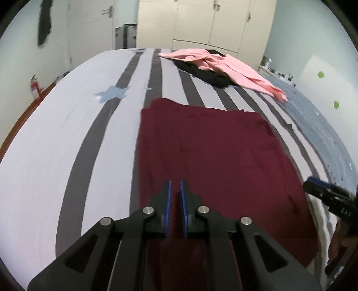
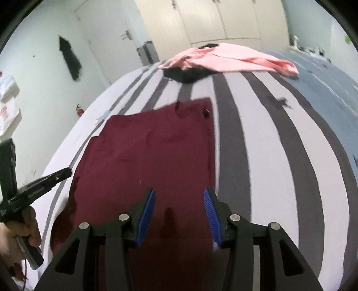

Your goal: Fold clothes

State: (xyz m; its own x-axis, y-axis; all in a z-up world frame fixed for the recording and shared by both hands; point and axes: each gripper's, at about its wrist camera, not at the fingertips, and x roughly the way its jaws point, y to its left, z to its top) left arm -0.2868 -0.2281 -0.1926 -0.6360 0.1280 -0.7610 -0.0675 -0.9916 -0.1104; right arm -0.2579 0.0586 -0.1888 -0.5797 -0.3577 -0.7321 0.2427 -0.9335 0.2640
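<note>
A dark red garment (image 1: pixel 212 152) lies flat on the striped bed, also in the right wrist view (image 2: pixel 156 156). My left gripper (image 1: pixel 175 182) hovers over its near left part with its blue pads a narrow gap apart, nothing between them. My right gripper (image 2: pixel 179 192) is open and empty over the garment's near right part. The right gripper also shows at the right edge of the left wrist view (image 1: pixel 313 183); the left gripper shows at the left of the right wrist view (image 2: pixel 64 172).
A pink garment (image 1: pixel 226 65) lies over a black garment (image 1: pixel 208 76) at the far end of the grey-and-white striped bed (image 1: pixel 67 145). A blue cover (image 1: pixel 324 129) runs along the right. Wardrobe doors (image 1: pixel 201 20) stand behind the bed.
</note>
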